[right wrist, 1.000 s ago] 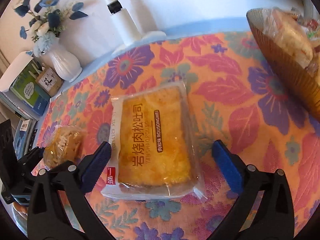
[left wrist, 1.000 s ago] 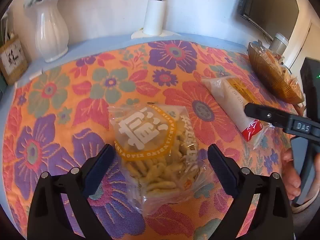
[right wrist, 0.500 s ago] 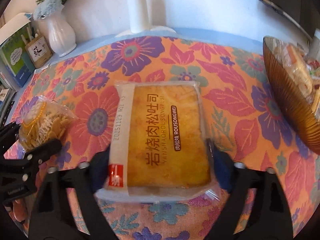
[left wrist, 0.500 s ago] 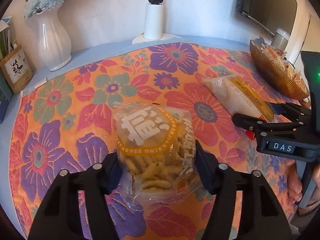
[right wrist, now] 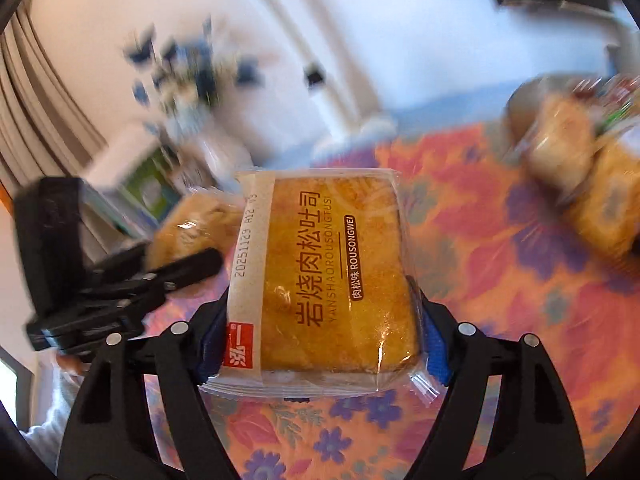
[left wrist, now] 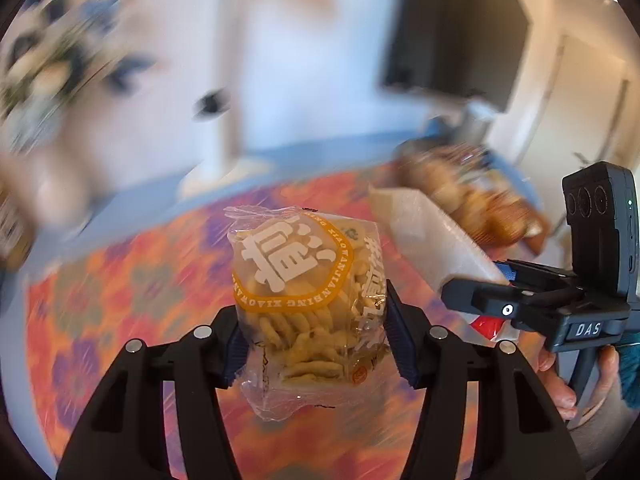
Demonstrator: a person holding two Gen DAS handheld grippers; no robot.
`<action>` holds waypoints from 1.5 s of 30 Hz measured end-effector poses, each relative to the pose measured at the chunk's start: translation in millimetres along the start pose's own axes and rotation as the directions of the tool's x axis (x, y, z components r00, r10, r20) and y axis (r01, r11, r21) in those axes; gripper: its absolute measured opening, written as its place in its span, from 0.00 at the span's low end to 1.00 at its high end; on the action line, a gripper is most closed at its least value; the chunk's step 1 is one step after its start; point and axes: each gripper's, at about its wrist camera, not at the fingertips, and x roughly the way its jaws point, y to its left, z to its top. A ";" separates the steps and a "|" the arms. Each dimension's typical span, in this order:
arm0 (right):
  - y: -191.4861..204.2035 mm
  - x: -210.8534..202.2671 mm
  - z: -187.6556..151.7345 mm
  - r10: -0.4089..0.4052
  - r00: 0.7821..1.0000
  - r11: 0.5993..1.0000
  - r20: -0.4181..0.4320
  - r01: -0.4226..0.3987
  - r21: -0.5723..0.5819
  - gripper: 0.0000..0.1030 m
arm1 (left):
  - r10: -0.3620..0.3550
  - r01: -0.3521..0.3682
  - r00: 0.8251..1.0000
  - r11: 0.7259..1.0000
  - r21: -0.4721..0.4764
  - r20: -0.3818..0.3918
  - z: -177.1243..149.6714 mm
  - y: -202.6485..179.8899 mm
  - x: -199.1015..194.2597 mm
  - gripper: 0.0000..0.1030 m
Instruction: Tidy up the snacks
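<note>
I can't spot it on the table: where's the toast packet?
In the right-wrist view it is centre frame, the toast packet clamped in the right gripper, left of the basket.

A clear biscuit bag [left wrist: 308, 304] with an orange label hangs pinched between jaws; a golden toast pack [right wrist: 324, 280] likewise, both above the tabletop.

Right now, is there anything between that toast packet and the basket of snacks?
In the right wrist view, only bare flowered tablecloth shows between the toast packet, clamped in the right gripper, and the blurred snack basket.
</note>
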 end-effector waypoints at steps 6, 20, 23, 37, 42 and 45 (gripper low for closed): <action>-64.6 -74.9 53.0 -0.188 0.967 0.981 0.171 0.179 0.071 0.76 | -0.142 0.136 0.988 0.986 0.093 0.057 69.9 -79.7 44.8 0.55; -167.4 -70.7 120.2 -0.463 0.875 0.883 0.143 0.442 0.156 0.94 | -0.212 0.206 0.977 0.972 0.116 0.040 137.9 -163.5 168.4 0.84; -168.1 -79.3 112.5 -0.440 0.885 0.893 0.154 0.414 0.176 0.94 | -0.212 0.209 0.977 0.974 0.092 0.027 132.4 -147.9 162.0 0.84; -67.0 -66.3 58.2 -0.342 0.926 0.938 0.162 0.326 0.118 0.97 | -0.149 0.152 0.986 0.987 -0.045 0.068 55.6 -49.4 49.2 0.85; -5.8 -22.1 16.7 -0.307 0.941 0.951 0.141 0.310 0.005 0.97 | -0.013 0.026 0.997 0.985 -0.170 0.075 3.4 -12.6 11.4 0.85; 21.9 24.5 -3.5 -0.300 0.952 0.949 0.055 0.304 -0.085 0.97 | 0.148 -0.130 0.987 0.962 -0.238 0.061 -39.6 12.4 -5.0 0.85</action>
